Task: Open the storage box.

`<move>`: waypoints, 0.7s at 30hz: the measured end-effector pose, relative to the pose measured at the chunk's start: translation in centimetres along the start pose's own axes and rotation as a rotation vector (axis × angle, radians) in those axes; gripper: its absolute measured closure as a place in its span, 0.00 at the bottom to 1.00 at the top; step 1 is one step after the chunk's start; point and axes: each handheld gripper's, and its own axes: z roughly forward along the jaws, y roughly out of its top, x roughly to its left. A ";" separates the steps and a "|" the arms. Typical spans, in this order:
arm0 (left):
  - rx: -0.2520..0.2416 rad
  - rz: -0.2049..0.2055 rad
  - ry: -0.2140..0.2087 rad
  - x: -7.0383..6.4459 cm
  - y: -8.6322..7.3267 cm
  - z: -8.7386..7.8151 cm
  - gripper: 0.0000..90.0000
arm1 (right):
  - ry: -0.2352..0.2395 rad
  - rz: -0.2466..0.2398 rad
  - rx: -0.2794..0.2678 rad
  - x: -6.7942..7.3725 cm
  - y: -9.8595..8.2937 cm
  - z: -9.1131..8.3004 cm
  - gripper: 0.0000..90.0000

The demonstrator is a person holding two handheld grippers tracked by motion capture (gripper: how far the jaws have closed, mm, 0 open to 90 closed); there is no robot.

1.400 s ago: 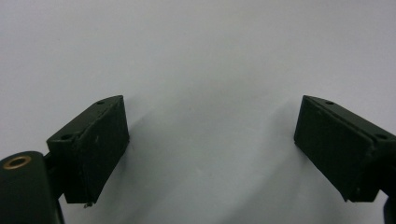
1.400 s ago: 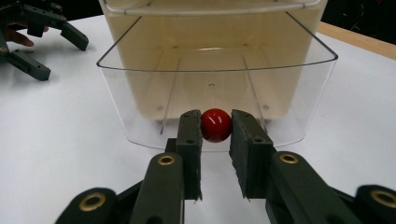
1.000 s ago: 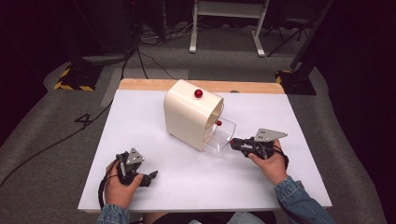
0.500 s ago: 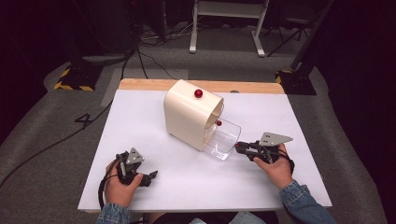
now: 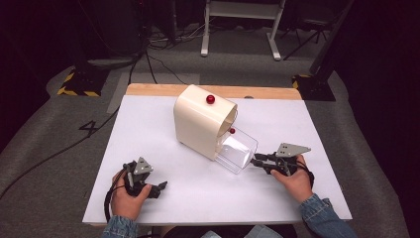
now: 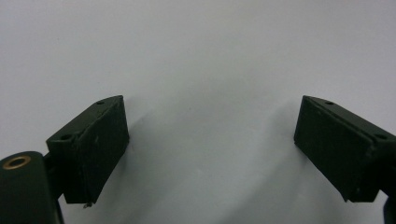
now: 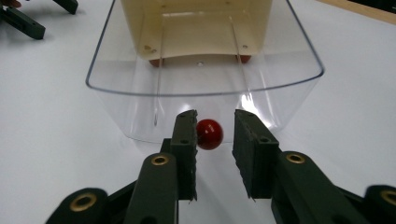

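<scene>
A cream box [image 5: 198, 124] with a rounded top stands mid-table, a red knob [image 5: 210, 99] on its top. Its clear curved door [image 5: 237, 151] hangs open toward the right, and its rim [image 7: 205, 91] looms close in the right gripper view. My right gripper [image 5: 256, 161] is at the door's outer end. Its jaws [image 7: 214, 140] stand a little apart around the door's small red knob [image 7: 208, 134]; the left jaw touches it and a narrow gap shows at the right jaw. My left gripper [image 5: 159, 189] rests open on bare table [image 6: 210, 154] at the near left.
The white table [image 5: 148, 129] has a wooden strip [image 5: 158, 90] along its far edge. Cables [image 5: 59, 148] trail over the grey floor at the left. A white stand [image 5: 242, 29] is beyond the table.
The clear door has swung further out and down from the box as my right gripper moved toward the near right. The left gripper has stayed put.
</scene>
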 end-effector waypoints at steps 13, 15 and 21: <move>0.000 0.001 0.000 0.0 0.0 0.0 0.11 | -0.047 0.038 -0.038 -0.6 -0.2 -2.5 0.72; 0.000 0.001 0.000 0.0 0.0 0.0 0.11 | -0.047 0.042 -0.056 -0.6 0.3 -3.0 0.72; -0.003 0.005 0.006 0.0 0.0 0.0 0.12 | -0.041 0.025 -0.112 -0.8 2.8 -3.8 0.71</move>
